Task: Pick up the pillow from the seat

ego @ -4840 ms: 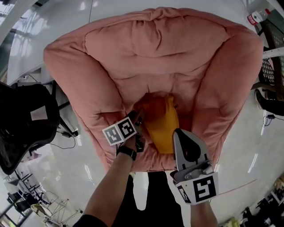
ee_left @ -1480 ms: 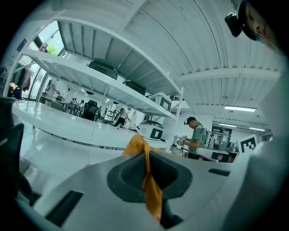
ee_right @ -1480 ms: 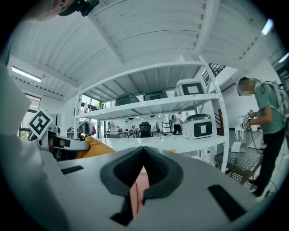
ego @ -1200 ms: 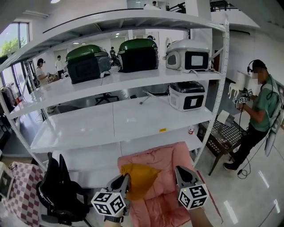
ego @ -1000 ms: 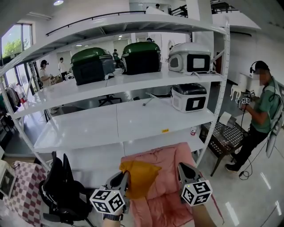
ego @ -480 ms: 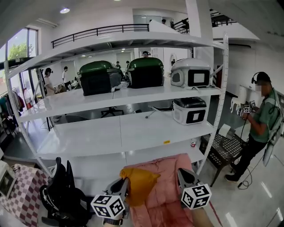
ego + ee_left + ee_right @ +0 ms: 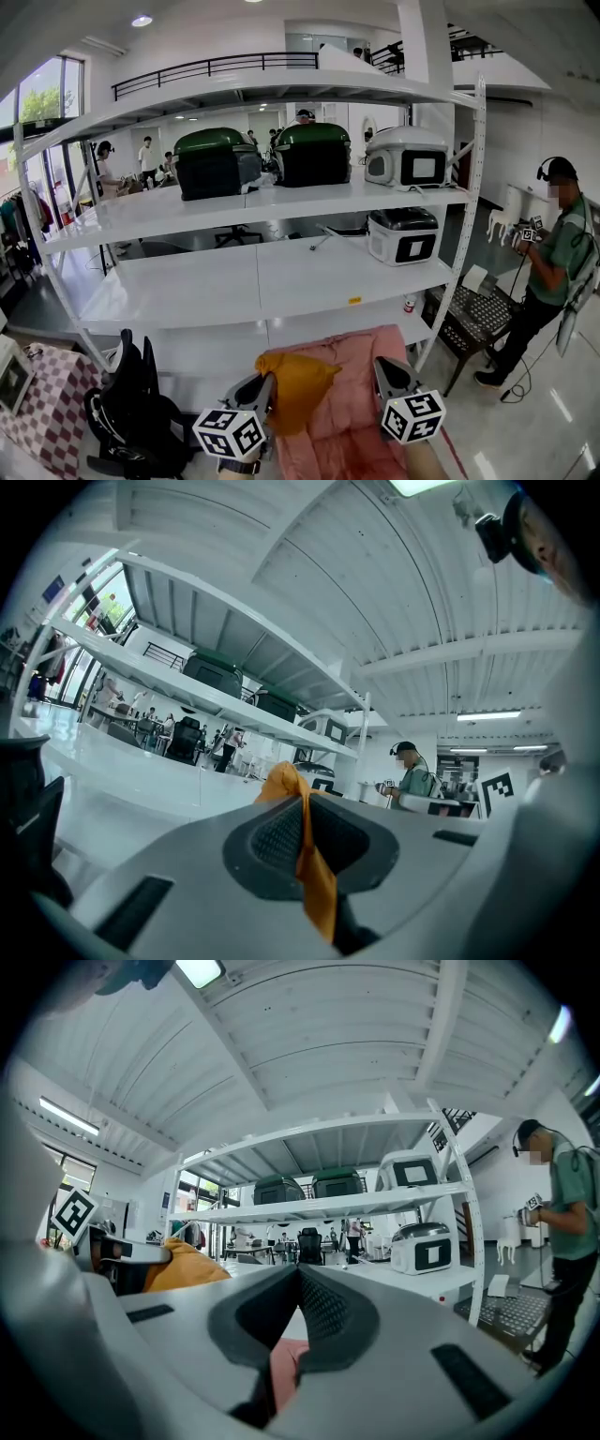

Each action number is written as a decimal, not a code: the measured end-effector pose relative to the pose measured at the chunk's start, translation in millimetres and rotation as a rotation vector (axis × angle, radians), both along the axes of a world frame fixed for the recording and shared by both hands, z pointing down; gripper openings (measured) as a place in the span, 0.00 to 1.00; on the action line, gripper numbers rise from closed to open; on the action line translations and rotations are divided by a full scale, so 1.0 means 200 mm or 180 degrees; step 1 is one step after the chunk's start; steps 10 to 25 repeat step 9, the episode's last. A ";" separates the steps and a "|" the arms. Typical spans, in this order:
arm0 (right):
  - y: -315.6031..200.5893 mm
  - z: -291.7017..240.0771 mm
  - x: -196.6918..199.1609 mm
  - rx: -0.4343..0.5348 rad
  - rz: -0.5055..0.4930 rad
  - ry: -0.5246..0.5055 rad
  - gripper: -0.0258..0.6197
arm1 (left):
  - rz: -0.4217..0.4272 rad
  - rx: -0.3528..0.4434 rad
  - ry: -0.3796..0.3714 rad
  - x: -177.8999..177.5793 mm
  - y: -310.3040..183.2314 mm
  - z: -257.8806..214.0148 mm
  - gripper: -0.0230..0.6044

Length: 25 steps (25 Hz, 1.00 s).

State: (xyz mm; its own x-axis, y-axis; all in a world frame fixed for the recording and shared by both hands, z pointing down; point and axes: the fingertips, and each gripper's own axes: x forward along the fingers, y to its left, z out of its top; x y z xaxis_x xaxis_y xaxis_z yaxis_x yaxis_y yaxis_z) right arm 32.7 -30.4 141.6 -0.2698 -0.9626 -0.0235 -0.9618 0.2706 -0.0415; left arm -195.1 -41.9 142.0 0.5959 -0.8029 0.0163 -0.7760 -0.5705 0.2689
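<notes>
Orange cloth of the pillow [image 7: 298, 389] is clamped in the left gripper [image 7: 265, 382]. In the left gripper view I read a fold of it running down the line where the two jaws press together, with a bunched corner standing above the tips. In the head view the pillow hangs just to the right of that gripper, raised in front of the pink seat [image 7: 352, 375]. I cannot tell whether its lower edge touches the cushion.

The right gripper [image 7: 382, 367] is level with the left one, on the far side of the pillow and apart from it. In the right gripper view its jaws meet at the tips with nothing between them. Only pink seat cloth shows through the gap lower down.

Behind the seat stands a white rack [image 7: 272, 272]. Its upper shelf carries two green-lidded boxes [image 7: 214, 161] and a white machine [image 7: 405, 157]. A second white machine [image 7: 403, 234] sits one shelf below. A black office chair [image 7: 131, 412] stands left of the seat. A person [image 7: 553, 253] in a green top stands well apart at the right.
</notes>
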 end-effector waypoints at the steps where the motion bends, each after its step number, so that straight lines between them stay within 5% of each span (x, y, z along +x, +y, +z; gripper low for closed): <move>1: 0.00 0.00 0.00 0.0001 0.0005 0.0000 0.04 | -0.0001 0.0002 0.0003 -0.01 0.00 0.00 0.07; 25: 0.00 0.02 0.00 -0.0017 0.0026 -0.0005 0.04 | -0.0007 0.0007 0.0014 -0.01 0.00 -0.01 0.07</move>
